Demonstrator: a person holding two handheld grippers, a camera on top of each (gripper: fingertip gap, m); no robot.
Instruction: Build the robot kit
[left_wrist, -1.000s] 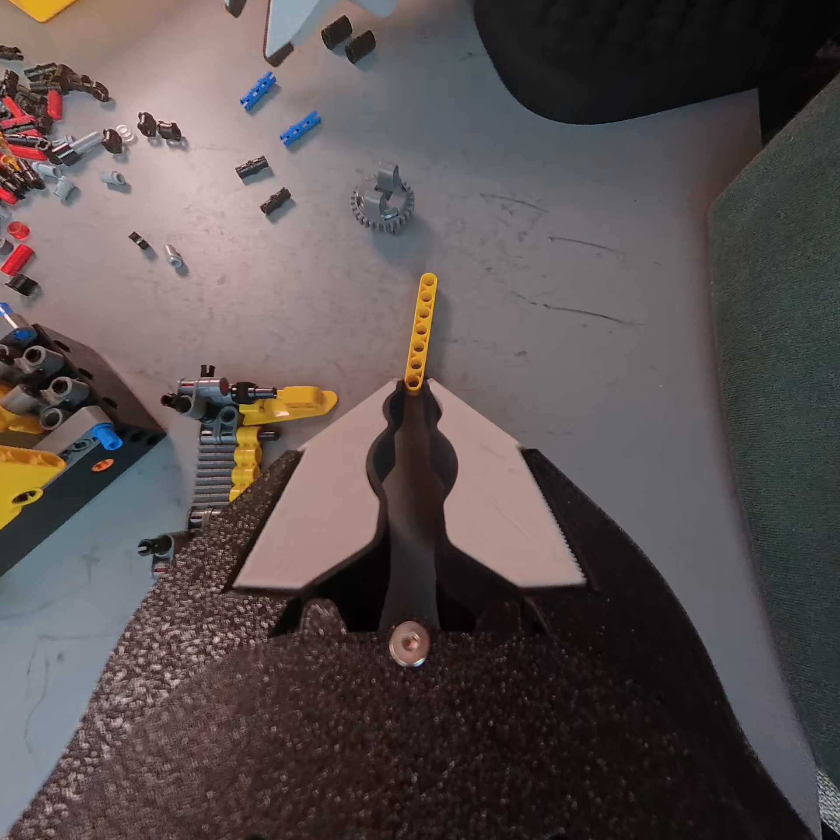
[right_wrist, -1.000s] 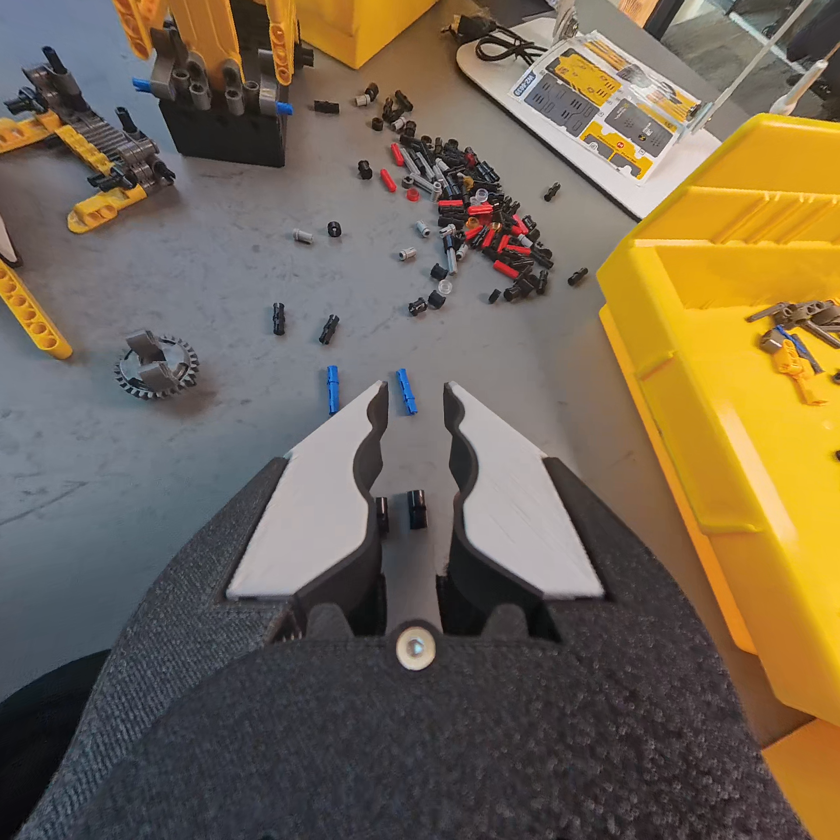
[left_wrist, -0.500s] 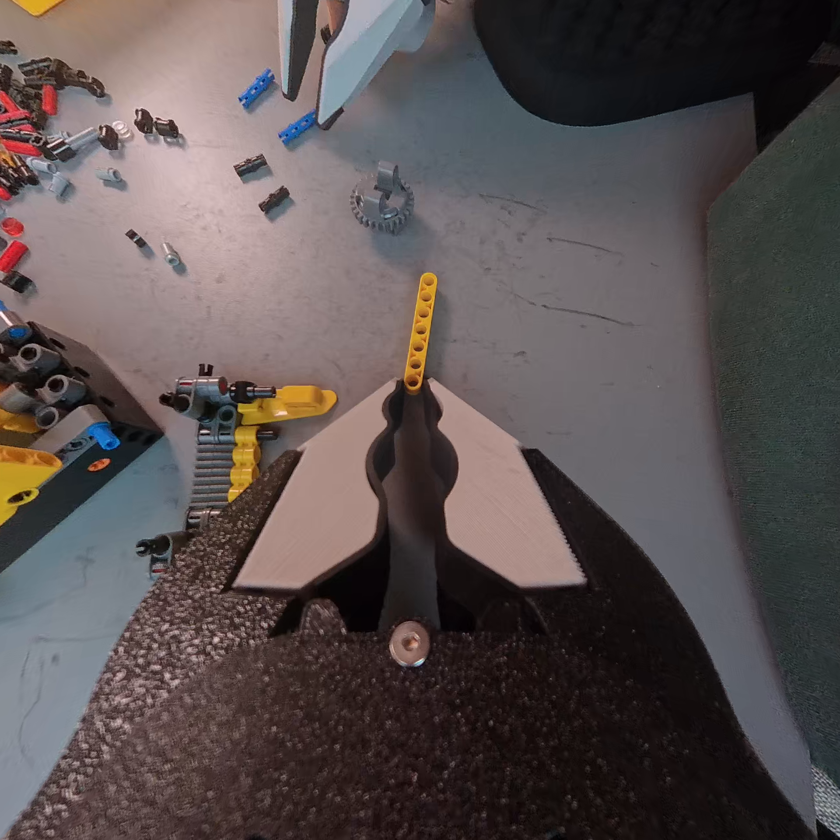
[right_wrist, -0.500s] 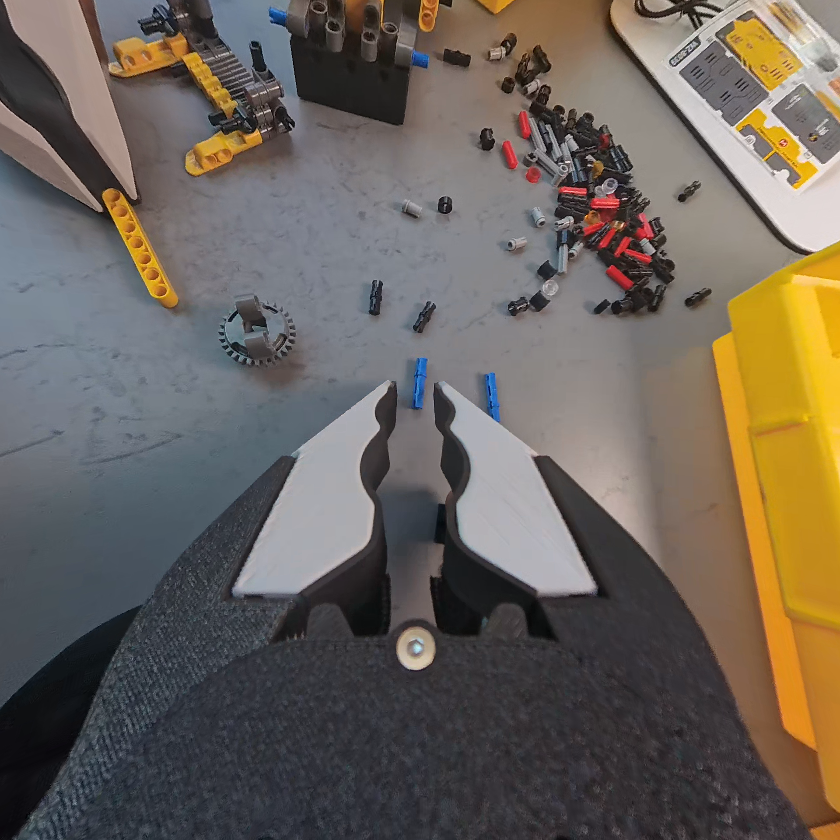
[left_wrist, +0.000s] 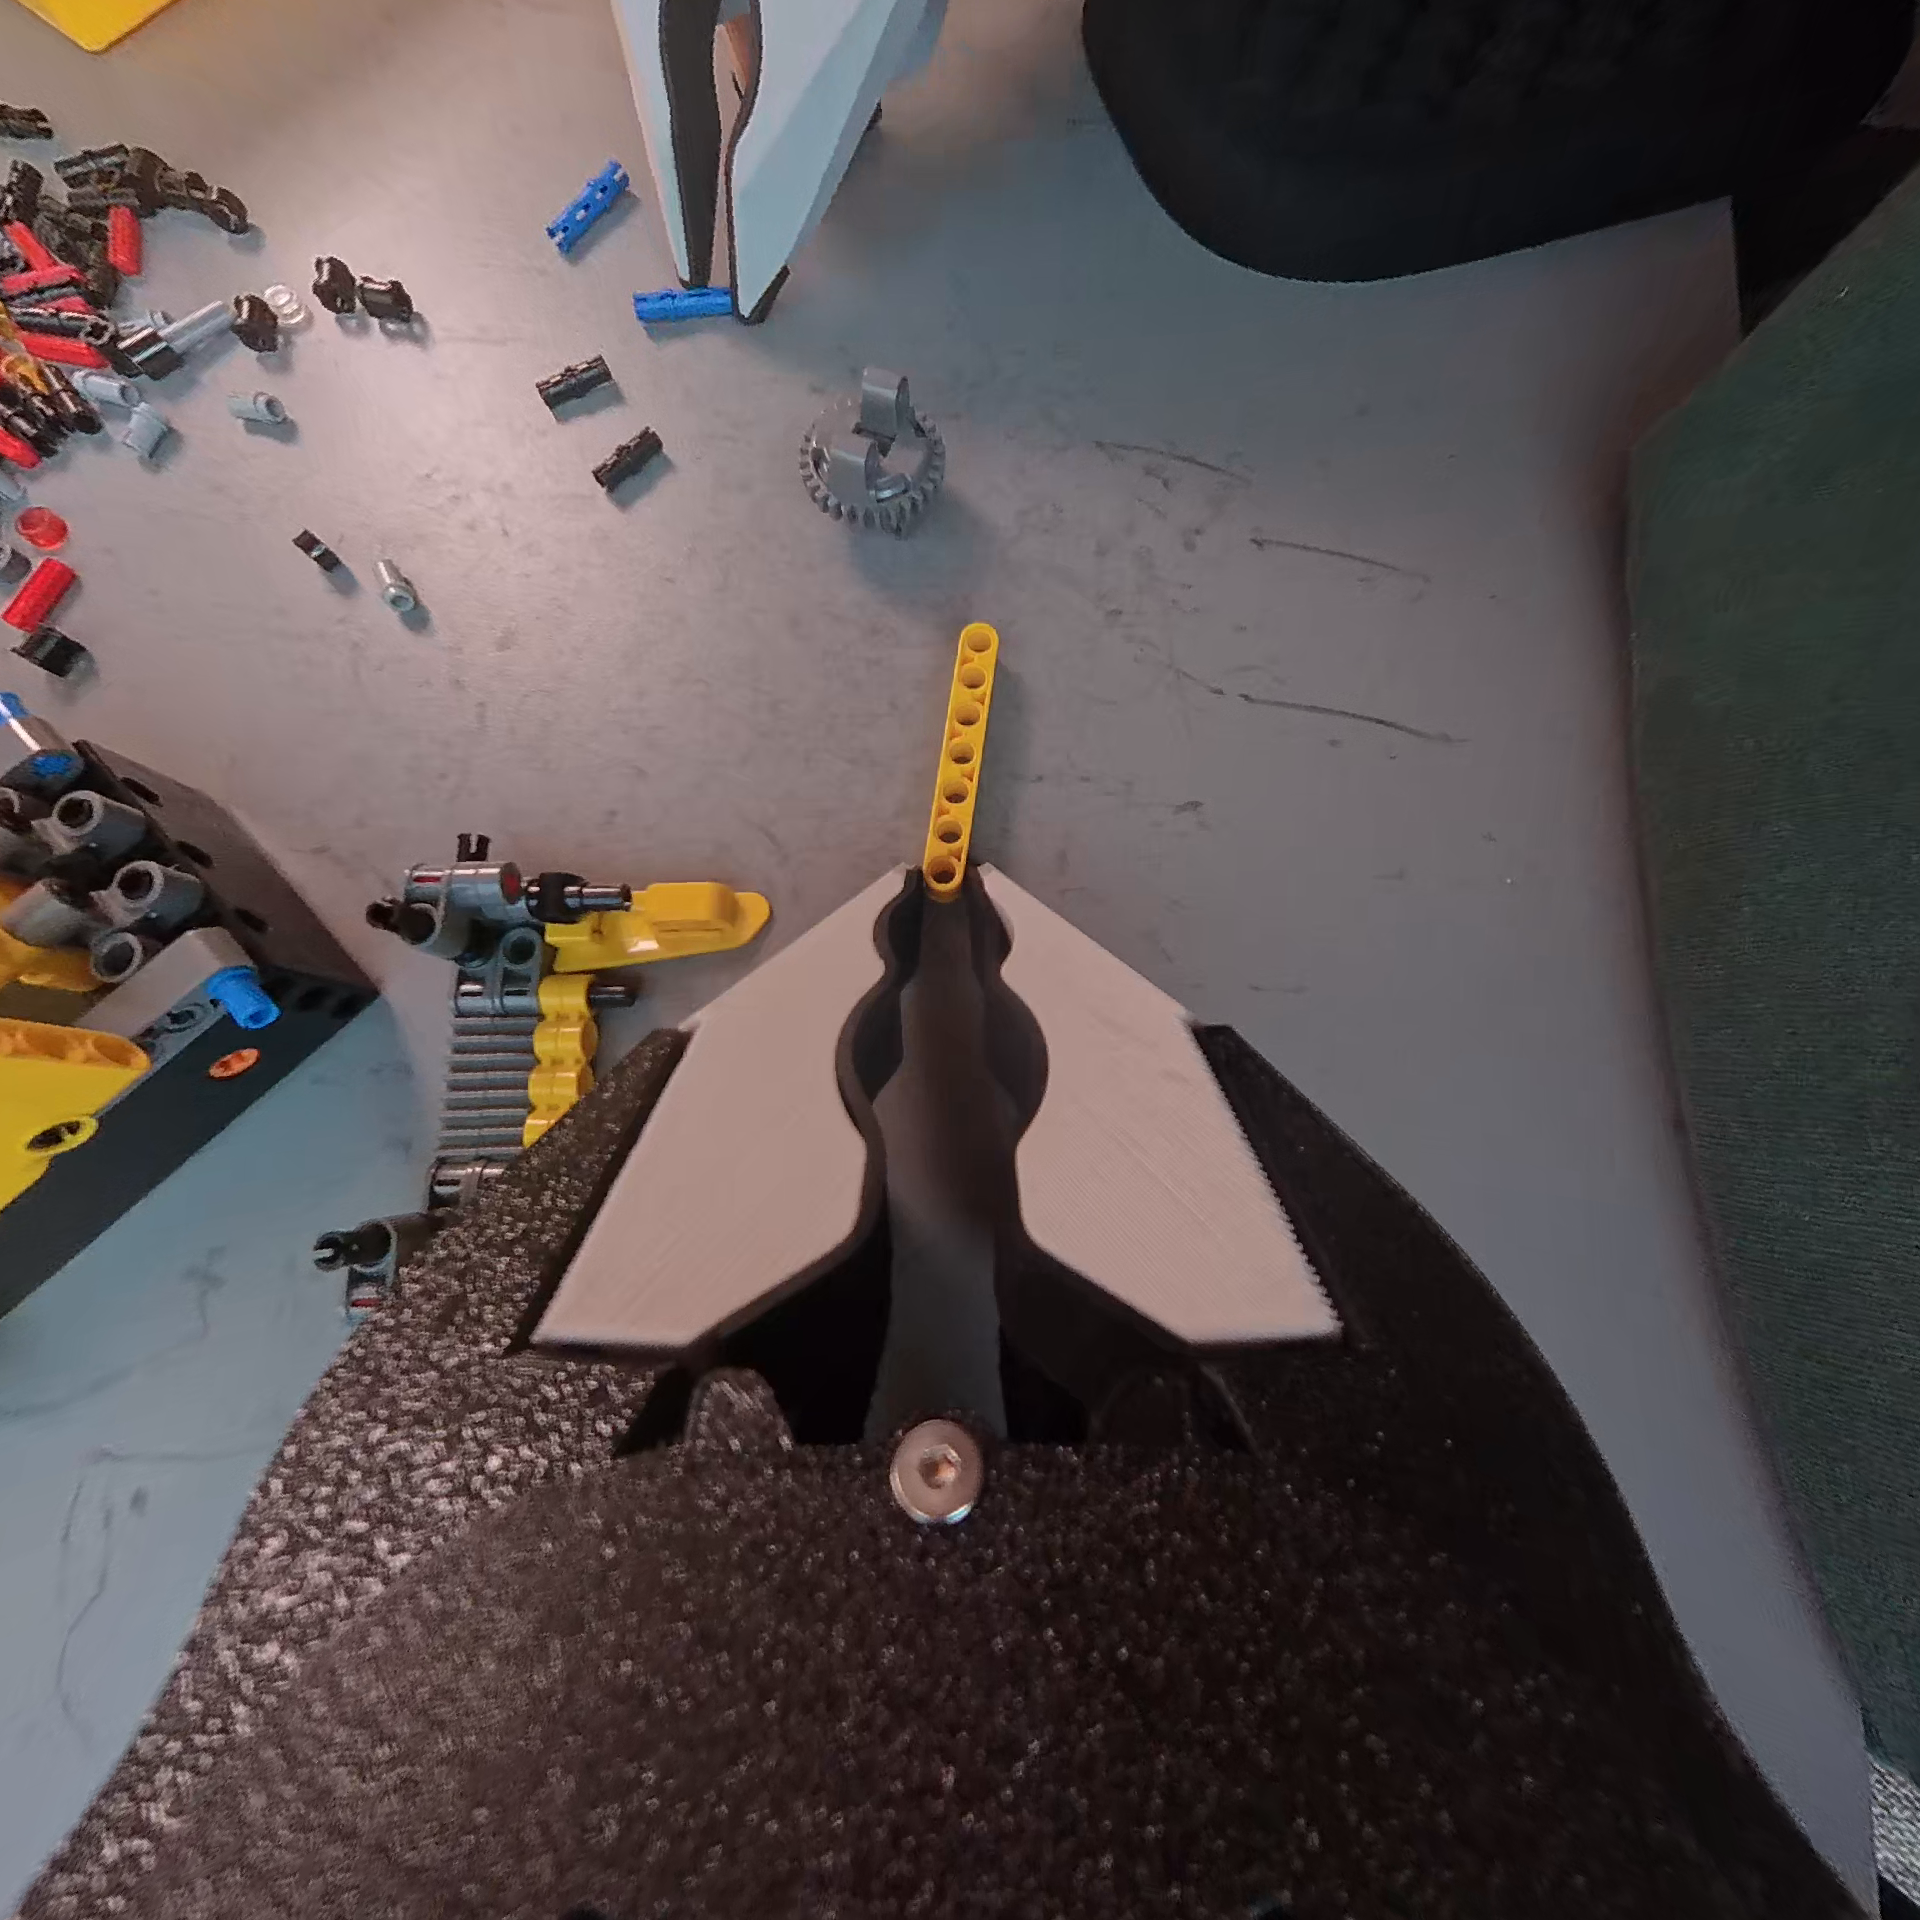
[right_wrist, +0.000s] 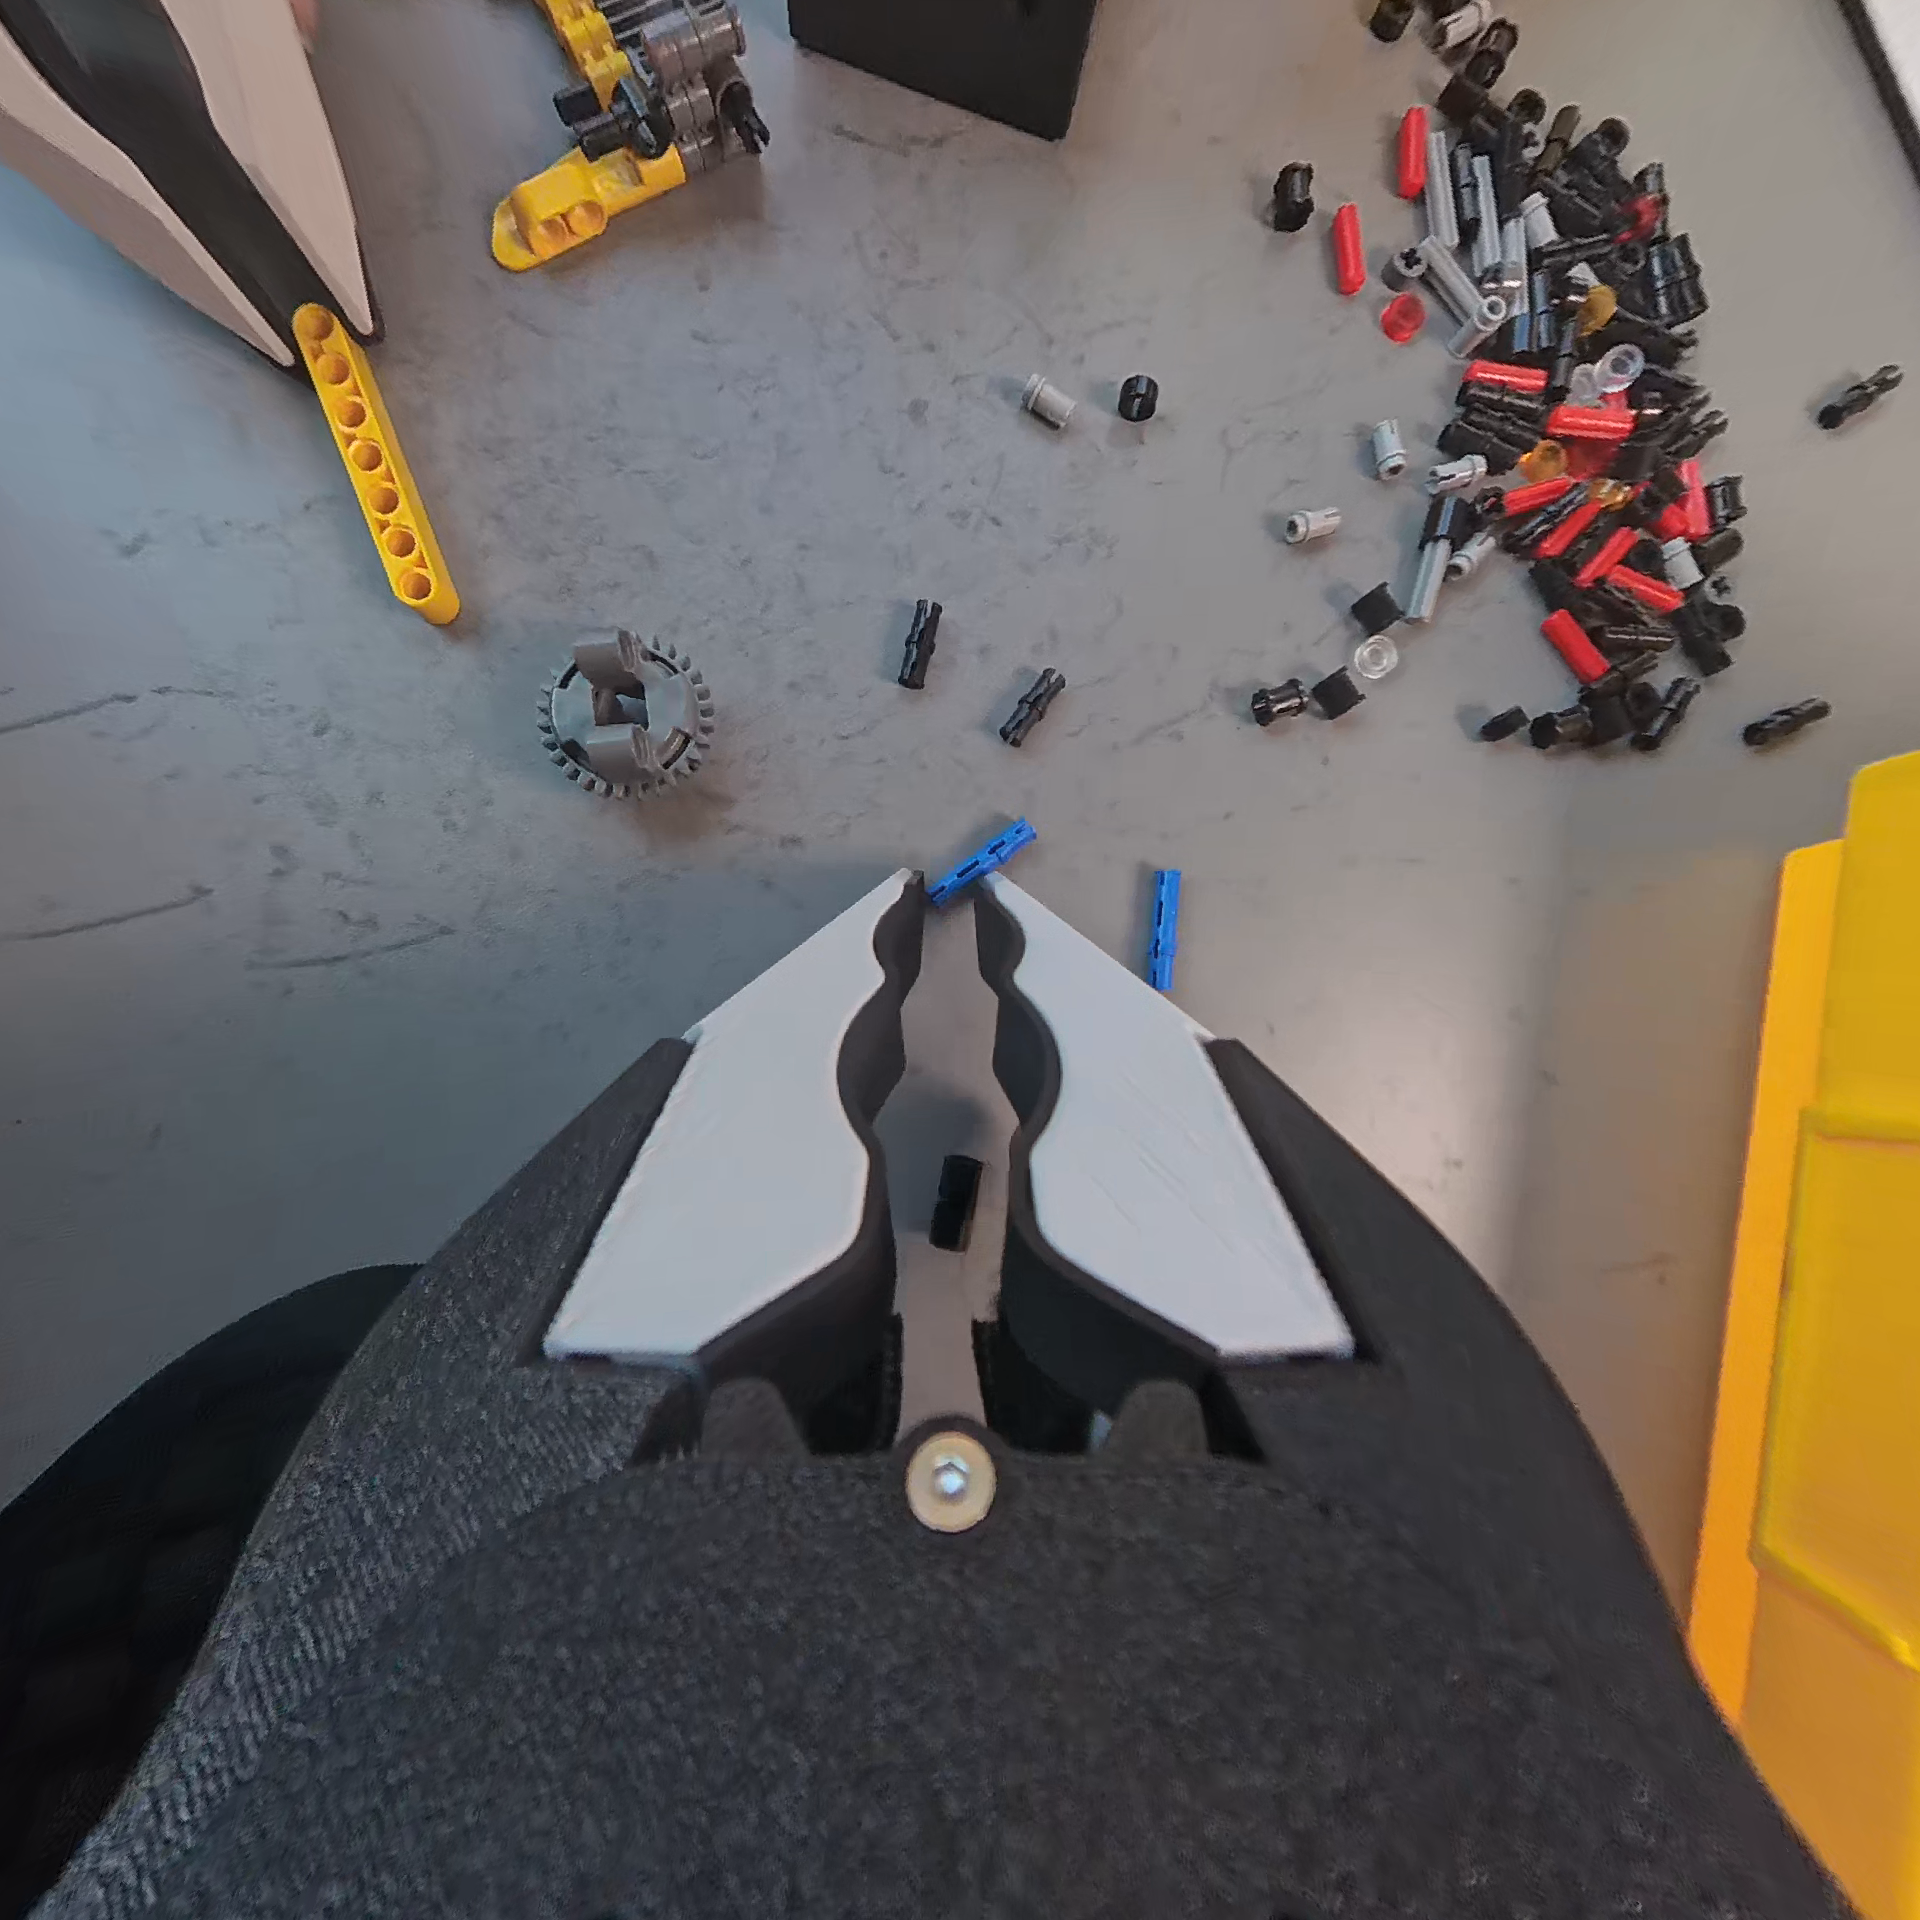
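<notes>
My left gripper (left_wrist: 943, 881) is shut on one end of a long yellow holed beam (left_wrist: 964, 753) that lies along the grey table; it shows in the right wrist view (right_wrist: 374, 462) too, held by that gripper (right_wrist: 324, 330). My right gripper (right_wrist: 948, 888) is closed on the end of a blue pin (right_wrist: 982, 860) at table level. In the left wrist view the same gripper (left_wrist: 717, 296) pinches the blue pin (left_wrist: 681, 303). A second blue pin (right_wrist: 1164, 927) lies just right of it.
A grey gear (right_wrist: 625, 715) lies between the grippers. Two black pins (right_wrist: 920, 644) lie beyond the right gripper. A pile of red, black and grey pins (right_wrist: 1569, 457) is at the right. A yellow bin (right_wrist: 1829, 1247) stands at the right edge. A yellow and grey assembly (left_wrist: 530, 997) lies left. My right fingertips sit around 15 centimetres from my left ones. It is some 6 centimetres from my right tips to the grey gear (right_wrist: 625, 715).
My right gripper moved forward and left to the left blue pin and closed on its end, turning the pin askew. My left gripper has stayed still, holding the yellow beam.
</notes>
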